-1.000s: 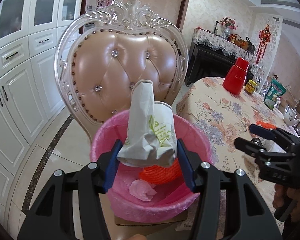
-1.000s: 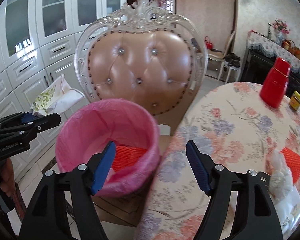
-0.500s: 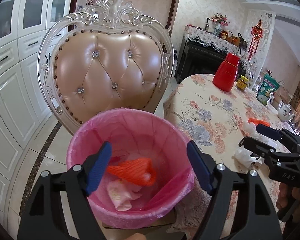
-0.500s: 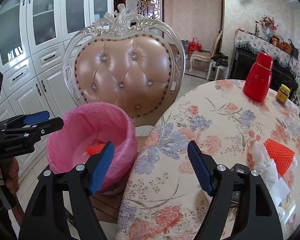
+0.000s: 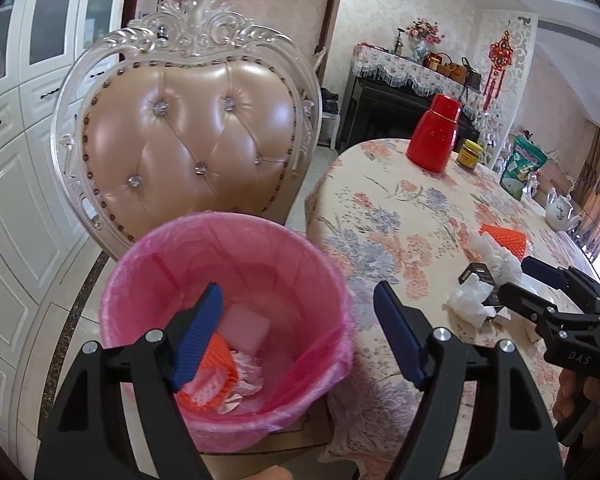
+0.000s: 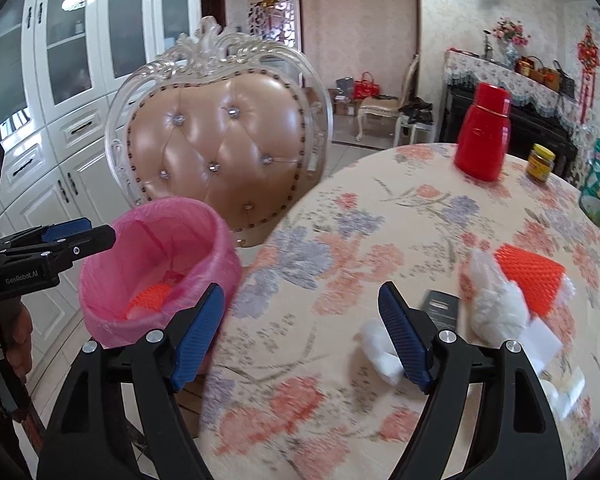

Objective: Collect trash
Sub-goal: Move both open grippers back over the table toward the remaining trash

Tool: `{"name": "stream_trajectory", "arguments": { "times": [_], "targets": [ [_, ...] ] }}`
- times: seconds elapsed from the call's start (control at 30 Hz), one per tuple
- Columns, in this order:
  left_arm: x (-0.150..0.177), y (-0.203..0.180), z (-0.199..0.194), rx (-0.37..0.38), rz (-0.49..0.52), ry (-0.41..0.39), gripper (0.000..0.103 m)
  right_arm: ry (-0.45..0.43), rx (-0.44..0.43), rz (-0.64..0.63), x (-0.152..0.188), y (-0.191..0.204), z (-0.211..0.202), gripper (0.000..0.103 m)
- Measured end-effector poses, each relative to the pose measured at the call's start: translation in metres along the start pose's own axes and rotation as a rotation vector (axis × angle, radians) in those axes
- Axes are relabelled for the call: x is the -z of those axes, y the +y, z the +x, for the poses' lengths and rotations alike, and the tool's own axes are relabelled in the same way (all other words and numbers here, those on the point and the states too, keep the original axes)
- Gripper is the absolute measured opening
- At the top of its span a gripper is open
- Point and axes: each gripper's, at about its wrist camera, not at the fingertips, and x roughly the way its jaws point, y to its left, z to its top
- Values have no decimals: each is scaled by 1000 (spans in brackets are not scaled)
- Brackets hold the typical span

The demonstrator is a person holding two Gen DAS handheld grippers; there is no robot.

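Your left gripper (image 5: 298,332) hangs over the pink-lined bin (image 5: 340,312) with its fingers spread wide and nothing between them. Your right gripper (image 6: 300,338) is wide open too and empty, above the floral tablecloth (image 6: 340,420). The trash that remains lies on the table to the right: a small white tissue wad (image 6: 374,340) close to your right finger, a black box (image 6: 442,308), a bigger crumpled tissue (image 6: 494,302) and an orange foam net (image 6: 528,278). I think the next step is to take the small wad. Bring the right gripper a little to the right so the wad sits between the fingers, then close gently. The orange net seems to lie with its long axis towards the far left, but blur makes this uncertain.
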Motion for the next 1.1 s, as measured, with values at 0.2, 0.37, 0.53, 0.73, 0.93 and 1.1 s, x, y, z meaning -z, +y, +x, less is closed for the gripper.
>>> {"name": "stream_trajectory", "arguments": {
  "times": [0.2, 0.37, 0.53, 0.73, 0.93, 1.1],
  "targets": [
    [3, -30, 11, 41, 26, 14, 75, -8, 63, 46, 15, -38, -17, 76],
    [7, -56, 20, 72, 50, 24, 75, -2, 116, 92, 32, -74, -29, 77],
    [10, -84, 29, 97, 73, 35, 75, -2, 162, 124, 48, -103, -38, 79],
    [14, -114, 40, 121, 104, 56, 75, -3, 199, 167, 65, -137, -44, 82],
    [19, -146, 52, 142, 141, 83, 75, -1, 217, 205, 79, -162, -45, 84],
    [23, -167, 67, 163, 154, 109, 75, 10, 234, 229, 89, -177, -41, 84]
  ]
}}
